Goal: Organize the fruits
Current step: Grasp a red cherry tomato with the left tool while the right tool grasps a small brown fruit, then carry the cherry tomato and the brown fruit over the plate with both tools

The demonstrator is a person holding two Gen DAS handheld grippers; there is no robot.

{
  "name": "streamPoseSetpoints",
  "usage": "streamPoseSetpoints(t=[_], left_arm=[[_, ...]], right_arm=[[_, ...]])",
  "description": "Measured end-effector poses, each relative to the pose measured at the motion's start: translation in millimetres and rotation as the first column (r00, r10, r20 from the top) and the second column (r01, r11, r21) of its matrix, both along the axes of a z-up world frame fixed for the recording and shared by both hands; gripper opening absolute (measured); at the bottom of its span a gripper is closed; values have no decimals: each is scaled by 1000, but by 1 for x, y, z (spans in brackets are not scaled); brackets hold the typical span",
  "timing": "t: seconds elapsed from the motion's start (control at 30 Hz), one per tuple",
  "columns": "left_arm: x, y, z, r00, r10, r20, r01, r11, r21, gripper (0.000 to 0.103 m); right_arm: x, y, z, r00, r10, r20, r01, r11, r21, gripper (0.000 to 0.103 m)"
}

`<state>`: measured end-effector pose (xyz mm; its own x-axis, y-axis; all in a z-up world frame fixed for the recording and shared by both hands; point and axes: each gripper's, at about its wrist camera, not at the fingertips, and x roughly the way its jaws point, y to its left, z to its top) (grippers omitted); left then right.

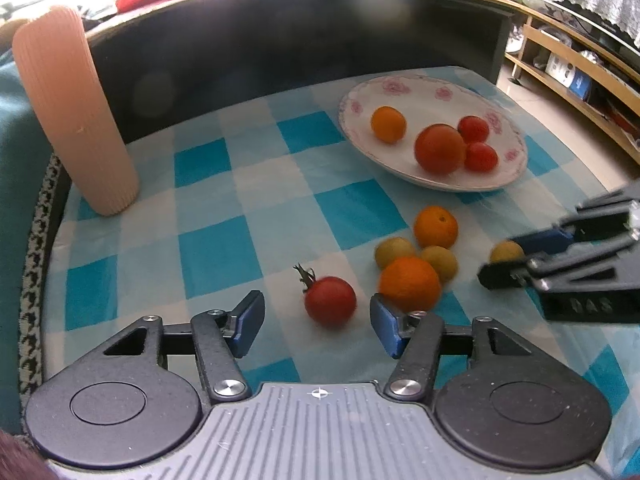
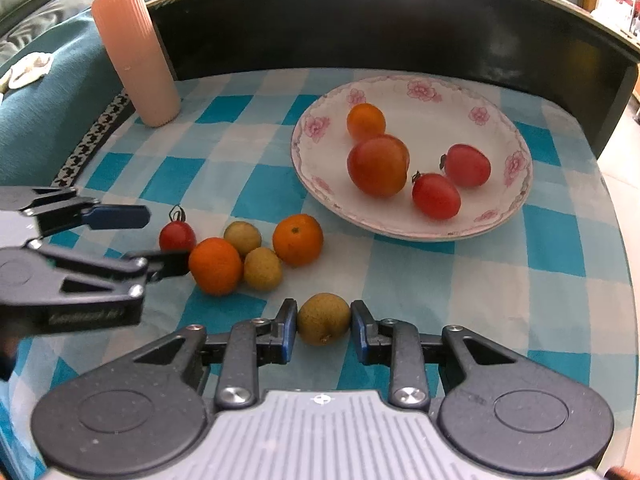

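The left tool (image 1: 317,322) is open, its blue pads spread wide on either side of a loose cherry tomato (image 1: 330,301) that lies on the checked cloth (image 1: 216,240) of the desk; neither pad touches the tomato. The tomato's stem points up and away from the tool, toward the far left. The right pad sits just beside, perhaps touching, a large orange (image 1: 409,283). The right tool (image 2: 323,326) is closed on a yellow-green longan (image 2: 323,319), one pad pressed against each side; the longan sits low over the cloth, and whether it touches the cloth cannot be told. Its small stem nub points toward the camera and slightly right. Between the two tools lies a cluster: the large orange, two more longans (image 2: 242,237) (image 2: 263,268) and a second orange (image 2: 298,239), all close together or touching. The second orange's stem end faces upward. Beyond the cluster stands a white floral plate (image 2: 500,120) holding a small orange fruit (image 2: 365,121), a big tomato (image 2: 378,165) touching it, and two cherry tomatoes (image 2: 467,165) (image 2: 436,195) with stems pointing left. A ribbed pink vase (image 2: 136,52) stands upright at the cloth's far left corner, well apart from the fruit.
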<state>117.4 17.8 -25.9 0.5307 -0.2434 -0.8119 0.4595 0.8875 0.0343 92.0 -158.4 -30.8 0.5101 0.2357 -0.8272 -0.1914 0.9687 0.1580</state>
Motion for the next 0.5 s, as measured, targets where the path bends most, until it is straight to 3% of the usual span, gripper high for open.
streamPoseSetpoints(t=[0.13, 0.2, 0.27, 0.37, 0.5], left_arm=[[5, -2, -10, 1000, 13, -19, -13, 1000, -1, 65], [5, -3, -8, 1000, 12, -23, -12, 1000, -18, 56], [5, -5, -8, 1000, 14, -22, -15, 1000, -25, 54], [2, -8, -7, 1000, 3, -21, -3, 1000, -31, 39], [-3, -13, -7, 1000, -6, -14, 6, 1000, -11, 37]], right_arm=[[0, -1, -1, 1000, 4, -5, -4, 1000, 1, 43], [0, -1, 0, 1000, 4, -5, -4, 1000, -1, 44], [0, -1, -1, 1000, 5, -5, -5, 1000, -3, 43], [0, 0, 0, 1000, 13, -4, -13, 1000, -6, 43], [-2, 0, 1, 1000, 21, -1, -21, 1000, -10, 43]])
